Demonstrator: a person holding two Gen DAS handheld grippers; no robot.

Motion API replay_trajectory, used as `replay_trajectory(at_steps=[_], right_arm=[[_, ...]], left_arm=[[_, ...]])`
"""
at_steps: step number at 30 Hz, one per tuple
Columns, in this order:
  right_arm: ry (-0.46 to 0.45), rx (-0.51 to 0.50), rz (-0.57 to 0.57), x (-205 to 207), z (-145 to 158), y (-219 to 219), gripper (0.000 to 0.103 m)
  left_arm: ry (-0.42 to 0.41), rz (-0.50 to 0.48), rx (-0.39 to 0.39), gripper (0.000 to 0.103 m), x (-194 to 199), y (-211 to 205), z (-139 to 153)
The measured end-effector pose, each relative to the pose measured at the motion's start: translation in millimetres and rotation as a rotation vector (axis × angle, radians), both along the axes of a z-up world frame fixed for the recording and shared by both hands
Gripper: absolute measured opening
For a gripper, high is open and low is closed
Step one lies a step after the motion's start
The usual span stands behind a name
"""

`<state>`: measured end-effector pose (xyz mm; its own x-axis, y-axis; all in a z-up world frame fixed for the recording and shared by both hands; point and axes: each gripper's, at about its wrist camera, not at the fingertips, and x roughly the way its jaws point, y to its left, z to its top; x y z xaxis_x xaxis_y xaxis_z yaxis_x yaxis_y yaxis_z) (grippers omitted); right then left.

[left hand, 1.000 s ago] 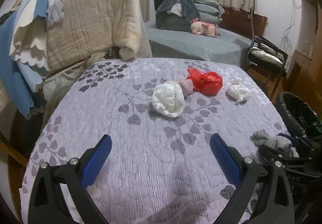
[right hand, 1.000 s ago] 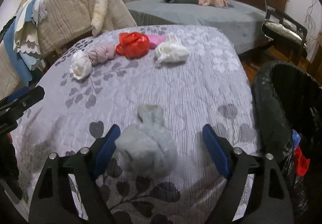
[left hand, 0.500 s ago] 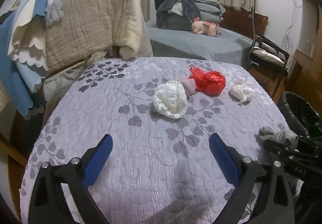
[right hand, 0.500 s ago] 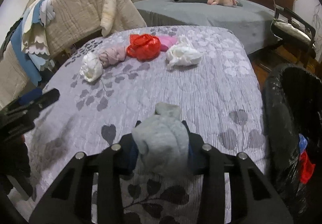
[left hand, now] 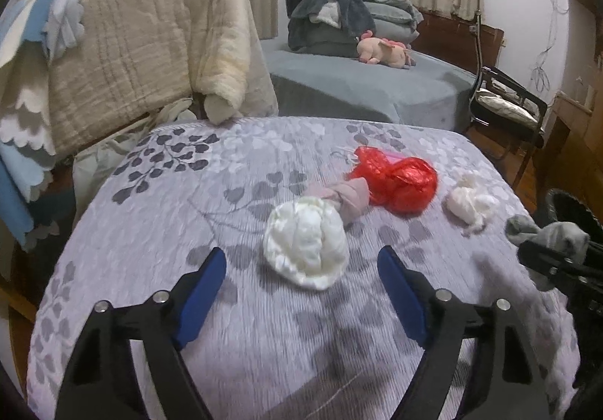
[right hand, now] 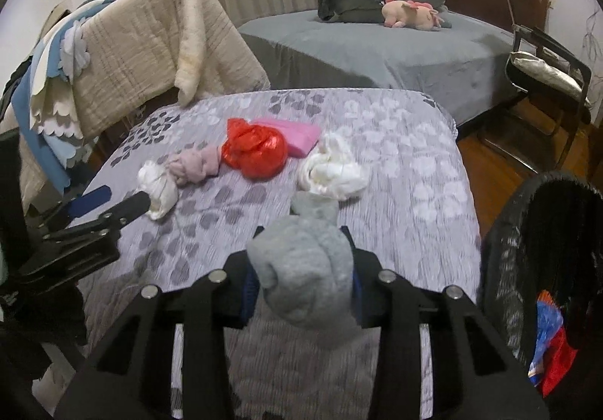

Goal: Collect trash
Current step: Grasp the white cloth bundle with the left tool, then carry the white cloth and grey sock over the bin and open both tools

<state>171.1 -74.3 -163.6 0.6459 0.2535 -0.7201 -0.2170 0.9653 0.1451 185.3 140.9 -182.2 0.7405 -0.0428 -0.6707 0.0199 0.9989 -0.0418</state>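
Above the leaf-patterned lilac quilt [right hand: 414,171], the right gripper [right hand: 301,269] is clamped on a soft grey wadded cloth ball [right hand: 305,269], beside the black mesh bin [right hand: 542,231]. Farther left, the left gripper [left hand: 301,265], jaws closing with nothing pressed between them, faces a crumpled white plastic wad [left hand: 305,242].

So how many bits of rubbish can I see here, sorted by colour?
White: 2, a wad near the left hand-held gripper, whose jaws are closing, and another
Pink: 2, a bundle and a flat pack
Red: 1, a bag
Grey: 1, a ball in the right hand-held gripper
Total: 6
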Motion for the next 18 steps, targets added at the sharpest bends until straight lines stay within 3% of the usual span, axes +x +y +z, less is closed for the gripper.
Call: replay_trajectory(at_steps=[6, 9, 10, 13, 18], right_arm=[[0.016, 0.001, -0.017, 9.6, -3.0, -3.5, 0.037], [0.023, -0.003, -0.014, 10.6, -4.8, -2.8, 0.037], [0.025, -0.005, -0.011, 10.6, -4.9, -2.4, 0.037], [0.026, -0.004, -0.008, 9.7, -4.0, -2.1, 0.037], [0.017, 0.012, -0.004, 4.5, 3.1, -2.0, 0.037]], left_arm=[[0.048, 0.001, -0.015, 0.073, 27.8, 0.7, -17.3], [0.09, -0.007, -0.05, 0.058, 38.1, 1.7, -24.5], [0.104, -0.013, -0.069, 0.049, 40.2, 2.2, -26.5], [0.1, -0.01, -0.1, 0.039, 37.2, 4.7, -26.0], [0.079, -0.003, -0.116, 0.034, 20.7, 9.0, -16.6]])
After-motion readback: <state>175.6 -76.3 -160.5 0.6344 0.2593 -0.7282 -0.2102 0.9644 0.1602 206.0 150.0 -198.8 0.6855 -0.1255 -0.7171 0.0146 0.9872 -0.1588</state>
